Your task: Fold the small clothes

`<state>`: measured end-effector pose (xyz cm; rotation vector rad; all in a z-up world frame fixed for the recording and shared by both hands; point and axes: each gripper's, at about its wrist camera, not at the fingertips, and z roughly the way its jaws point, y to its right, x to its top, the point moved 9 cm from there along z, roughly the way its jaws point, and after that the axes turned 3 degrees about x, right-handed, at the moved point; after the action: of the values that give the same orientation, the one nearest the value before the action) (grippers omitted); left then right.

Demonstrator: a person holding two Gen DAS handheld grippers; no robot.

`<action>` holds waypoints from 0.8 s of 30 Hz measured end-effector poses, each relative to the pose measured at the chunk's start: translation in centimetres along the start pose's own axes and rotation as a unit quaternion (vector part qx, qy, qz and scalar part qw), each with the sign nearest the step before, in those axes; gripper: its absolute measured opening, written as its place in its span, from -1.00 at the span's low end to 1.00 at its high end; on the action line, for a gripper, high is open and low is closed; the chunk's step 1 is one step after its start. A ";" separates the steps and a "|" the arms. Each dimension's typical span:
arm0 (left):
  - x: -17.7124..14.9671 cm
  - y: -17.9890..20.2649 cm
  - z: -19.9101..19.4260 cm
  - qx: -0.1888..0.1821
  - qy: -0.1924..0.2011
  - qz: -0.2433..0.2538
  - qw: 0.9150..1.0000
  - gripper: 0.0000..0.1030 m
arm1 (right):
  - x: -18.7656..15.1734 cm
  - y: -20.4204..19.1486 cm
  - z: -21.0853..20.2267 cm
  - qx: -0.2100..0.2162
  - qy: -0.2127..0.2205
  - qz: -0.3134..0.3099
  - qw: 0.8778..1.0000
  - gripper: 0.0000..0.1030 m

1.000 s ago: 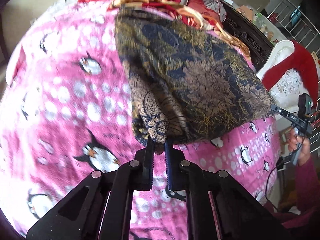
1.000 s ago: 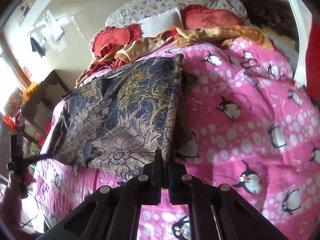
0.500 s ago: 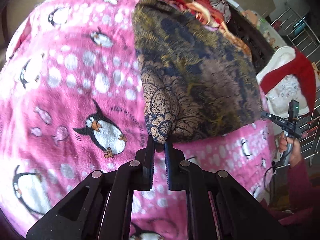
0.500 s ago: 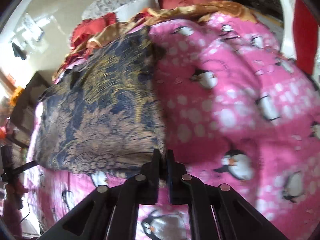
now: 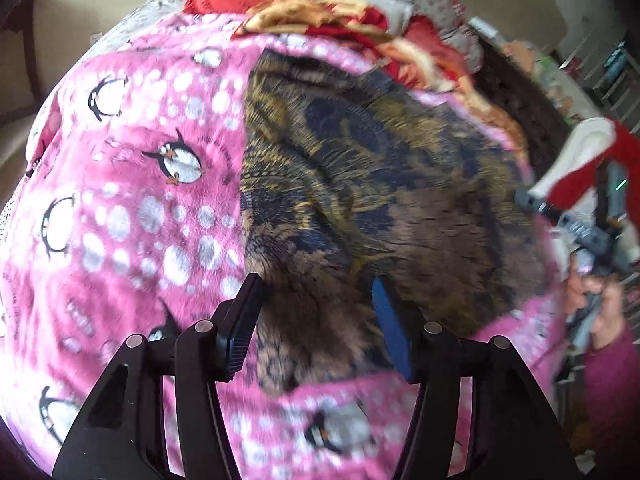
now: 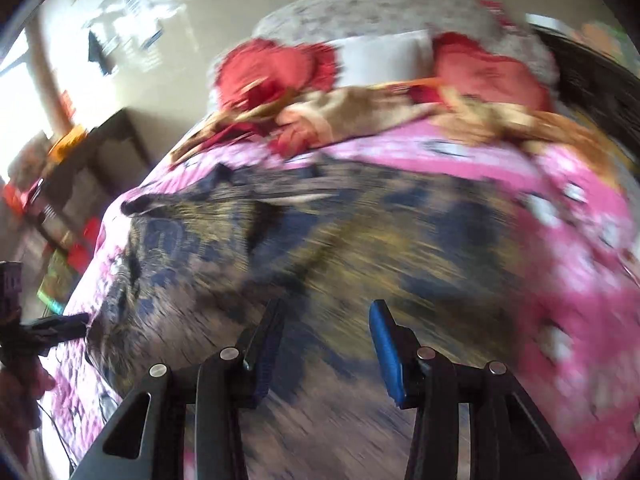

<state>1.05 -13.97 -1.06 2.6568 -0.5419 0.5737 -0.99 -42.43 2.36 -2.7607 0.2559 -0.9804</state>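
Note:
A dark blue and gold patterned garment (image 5: 360, 184) lies folded on the pink penguin blanket (image 5: 120, 208). My left gripper (image 5: 316, 292) hovers over its near left corner; the jaws are opening and the pads press on nothing, with cloth lying below the gap. In the blurred right wrist view the same garment (image 6: 360, 240) fills the middle, and my right gripper (image 6: 326, 320) is above its near edge. Its jaws are opening too, with no cloth pinched between them. The right gripper also shows at the far right of the left wrist view (image 5: 592, 236), held by a hand.
Red cushions (image 6: 280, 68) and a gold and red cloth (image 6: 360, 112) lie at the head of the bed. A dark shelf unit (image 6: 92, 168) stands to the left. A white chair with a red cloth (image 5: 580, 160) stands beside the bed.
Both grippers were shut on the garment's near corners; both now stand open and the cloth lies loose on the blanket. Each has moved forward over the garment.

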 end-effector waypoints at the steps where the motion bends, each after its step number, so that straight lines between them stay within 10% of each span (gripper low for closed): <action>1: 0.0 -0.1 1.0 0.017 -0.004 0.003 1.000 0.10 | 0.7 -1.4 1.4 0.015 -0.005 -0.012 1.000 -0.17; 7: 0.8 -1.1 3.6 0.055 -0.004 0.002 0.998 0.16 | 3.1 -4.5 10.4 -0.041 -0.044 -0.109 0.992 -0.17; 17: 1.9 -2.5 2.4 0.026 -0.003 -0.037 0.999 0.16 | 6.6 -7.5 8.4 -0.024 0.009 -0.185 0.982 0.15; 22: 1.6 -3.0 1.2 0.032 0.005 -0.032 0.999 0.16 | 5.3 -8.0 11.3 -0.024 -0.051 -0.230 0.972 -0.97; 24: 1.6 -3.6 0.8 0.036 0.007 -0.036 0.999 0.16 | 5.7 -8.3 10.5 -0.018 -0.036 -0.231 0.972 -0.96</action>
<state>4.22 -11.64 -1.95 2.7254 -0.4278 0.6017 10.82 -34.33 -0.15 -2.9454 -0.4036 -0.9713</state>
